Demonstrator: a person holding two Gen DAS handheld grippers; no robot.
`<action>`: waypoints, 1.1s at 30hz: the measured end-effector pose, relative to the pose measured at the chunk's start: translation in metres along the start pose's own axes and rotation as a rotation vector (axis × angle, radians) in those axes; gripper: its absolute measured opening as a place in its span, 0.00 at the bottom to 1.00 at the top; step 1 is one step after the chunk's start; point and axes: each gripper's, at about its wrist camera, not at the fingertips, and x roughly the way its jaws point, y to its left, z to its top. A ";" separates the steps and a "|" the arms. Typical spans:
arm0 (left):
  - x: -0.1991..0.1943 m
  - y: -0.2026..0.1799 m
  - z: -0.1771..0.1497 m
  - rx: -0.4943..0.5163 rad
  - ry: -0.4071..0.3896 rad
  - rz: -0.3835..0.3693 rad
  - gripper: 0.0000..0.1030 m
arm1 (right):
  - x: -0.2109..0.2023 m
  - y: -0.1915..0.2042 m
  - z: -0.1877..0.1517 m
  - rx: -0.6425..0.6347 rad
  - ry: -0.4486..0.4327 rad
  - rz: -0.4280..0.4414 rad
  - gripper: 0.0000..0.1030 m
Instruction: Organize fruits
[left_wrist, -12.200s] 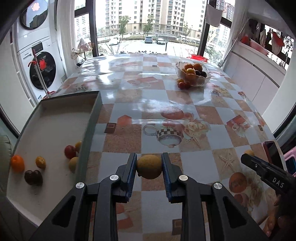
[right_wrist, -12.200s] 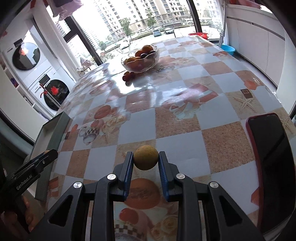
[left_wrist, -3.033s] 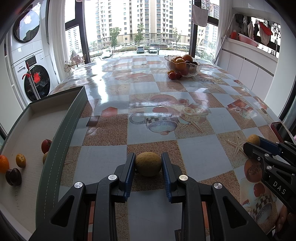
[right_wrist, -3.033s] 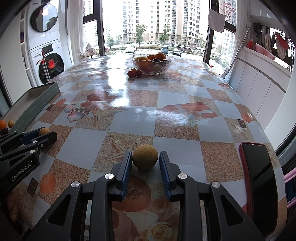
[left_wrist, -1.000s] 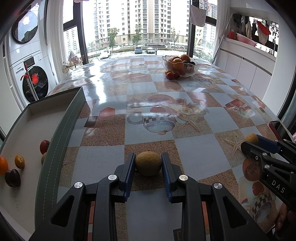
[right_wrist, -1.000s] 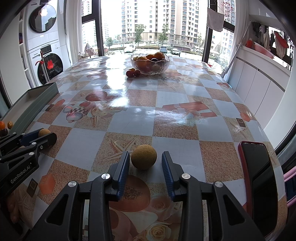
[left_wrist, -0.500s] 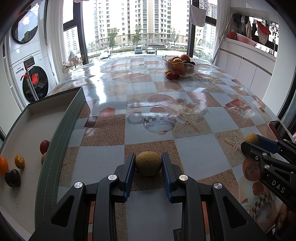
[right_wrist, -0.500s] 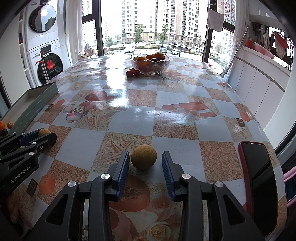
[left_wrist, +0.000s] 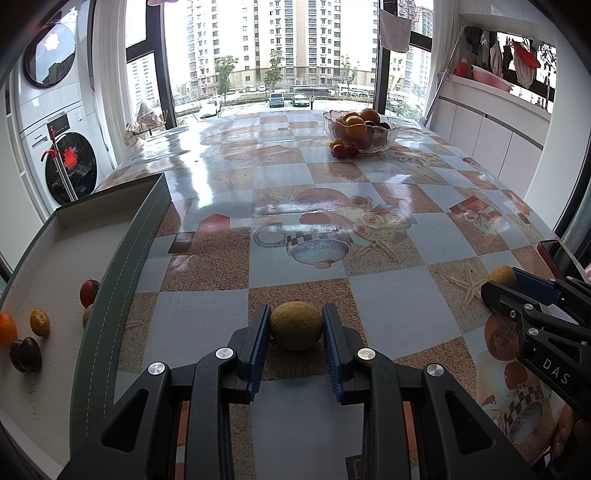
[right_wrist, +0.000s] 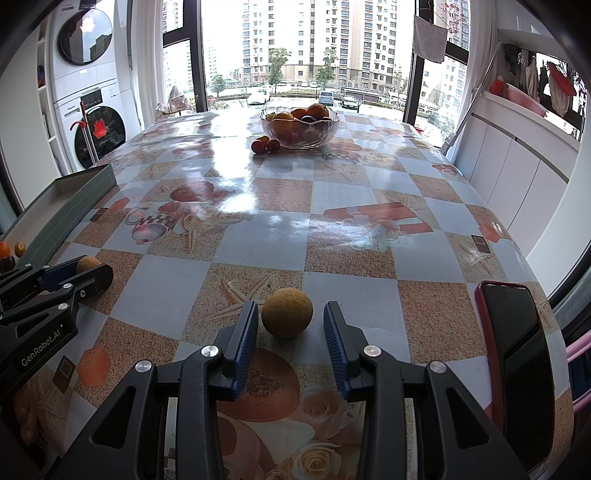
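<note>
open tabletop (right_wrist: 332, 206) ahead; tray wall (left_wrist: 122, 280) blocks left, phone (right_wrist: 517, 350) lies right.

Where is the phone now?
The phone lies at the table's near right edge in the right wrist view, right of the round fruit between the open right hand-held gripper's jaws.

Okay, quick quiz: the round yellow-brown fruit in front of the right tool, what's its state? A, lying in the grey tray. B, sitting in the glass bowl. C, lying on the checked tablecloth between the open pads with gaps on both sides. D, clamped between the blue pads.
C: the round yellow-brown fruit lies on the checked tablecloth between the blue pads of the right tool, with a gap showing on each side.
</note>
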 end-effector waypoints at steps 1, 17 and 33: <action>0.000 0.000 0.000 0.000 0.000 0.000 0.28 | 0.000 0.000 0.000 0.000 0.000 0.000 0.39; 0.000 0.000 0.000 -0.001 0.000 0.000 0.28 | 0.000 -0.003 -0.003 0.005 0.004 -0.009 0.42; 0.000 0.000 0.000 -0.001 0.000 -0.001 0.28 | -0.001 -0.004 -0.003 0.016 0.013 -0.035 0.50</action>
